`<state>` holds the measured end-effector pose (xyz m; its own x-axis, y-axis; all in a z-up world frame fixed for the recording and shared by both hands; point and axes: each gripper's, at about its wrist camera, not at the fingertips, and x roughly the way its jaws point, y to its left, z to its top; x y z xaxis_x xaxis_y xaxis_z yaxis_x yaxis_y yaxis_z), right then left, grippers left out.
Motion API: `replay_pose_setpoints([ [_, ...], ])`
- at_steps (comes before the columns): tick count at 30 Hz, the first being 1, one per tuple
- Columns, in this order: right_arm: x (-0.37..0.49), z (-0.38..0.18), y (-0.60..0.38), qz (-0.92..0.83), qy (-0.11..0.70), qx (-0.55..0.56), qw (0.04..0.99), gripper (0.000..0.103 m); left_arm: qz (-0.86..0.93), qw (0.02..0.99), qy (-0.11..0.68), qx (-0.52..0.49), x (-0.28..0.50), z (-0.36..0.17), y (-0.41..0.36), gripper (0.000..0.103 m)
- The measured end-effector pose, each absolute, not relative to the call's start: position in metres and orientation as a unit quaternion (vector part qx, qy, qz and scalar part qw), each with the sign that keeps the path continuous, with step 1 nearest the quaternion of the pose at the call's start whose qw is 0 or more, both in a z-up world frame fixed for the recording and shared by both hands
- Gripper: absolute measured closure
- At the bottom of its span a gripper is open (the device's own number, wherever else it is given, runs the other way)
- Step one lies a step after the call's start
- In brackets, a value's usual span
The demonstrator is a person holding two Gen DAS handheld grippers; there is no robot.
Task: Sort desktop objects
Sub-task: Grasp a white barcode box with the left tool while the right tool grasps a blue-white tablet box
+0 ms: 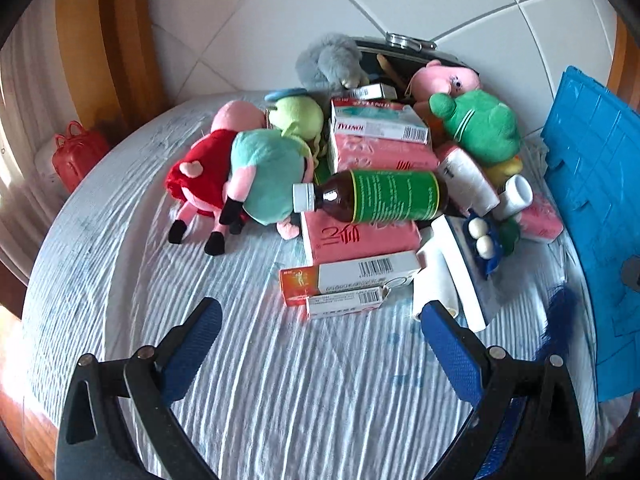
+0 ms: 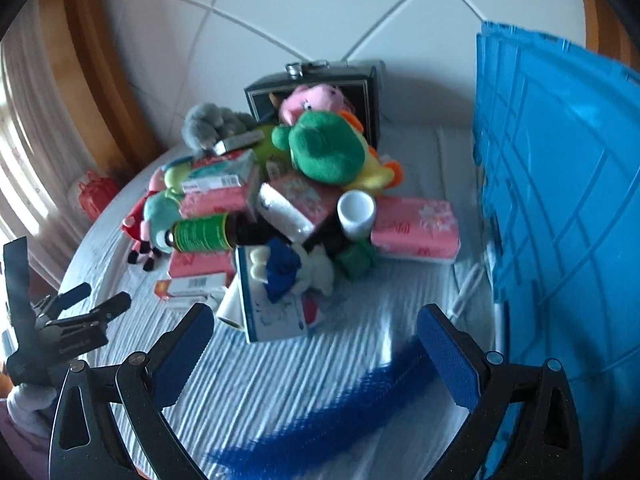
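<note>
Both claws hang spread and empty — left claw, right claw — above the striped white tabletop. The brown glass bottle with green label lies atop pink tissue packs; blue plastic crate far right.

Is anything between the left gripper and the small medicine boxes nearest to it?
Nothing visible. The left gripper is open, with only bare striped cloth between its jaws and the nearest medicine boxes.
</note>
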<state>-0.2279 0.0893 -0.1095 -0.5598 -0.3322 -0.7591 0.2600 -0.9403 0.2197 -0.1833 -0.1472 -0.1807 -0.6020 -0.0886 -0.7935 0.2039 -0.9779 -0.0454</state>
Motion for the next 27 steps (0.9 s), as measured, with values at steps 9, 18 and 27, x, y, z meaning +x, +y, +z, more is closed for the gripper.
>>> replay_pose_setpoints([
  [9, -0.249, -0.165, 0.068, -0.847, -0.018, 0.511, 0.147, 0.0, -0.866, 0.037, 0.047, 0.496, -0.219, -0.247, -0.155, 0.014],
  [18, -0.27, -0.195, 0.055, -0.829, -0.009, 0.54, 0.144, 0.0, -0.845, 0.009, 0.022, 0.534, -0.252, -0.284, -0.15, 0.021],
  [27, -0.292, -0.215, 0.012, -0.805, -0.005, 0.556, 0.206, 0.0, -0.838, 0.044, 0.114, 0.531, -0.217, -0.284, -0.165, 0.084],
])
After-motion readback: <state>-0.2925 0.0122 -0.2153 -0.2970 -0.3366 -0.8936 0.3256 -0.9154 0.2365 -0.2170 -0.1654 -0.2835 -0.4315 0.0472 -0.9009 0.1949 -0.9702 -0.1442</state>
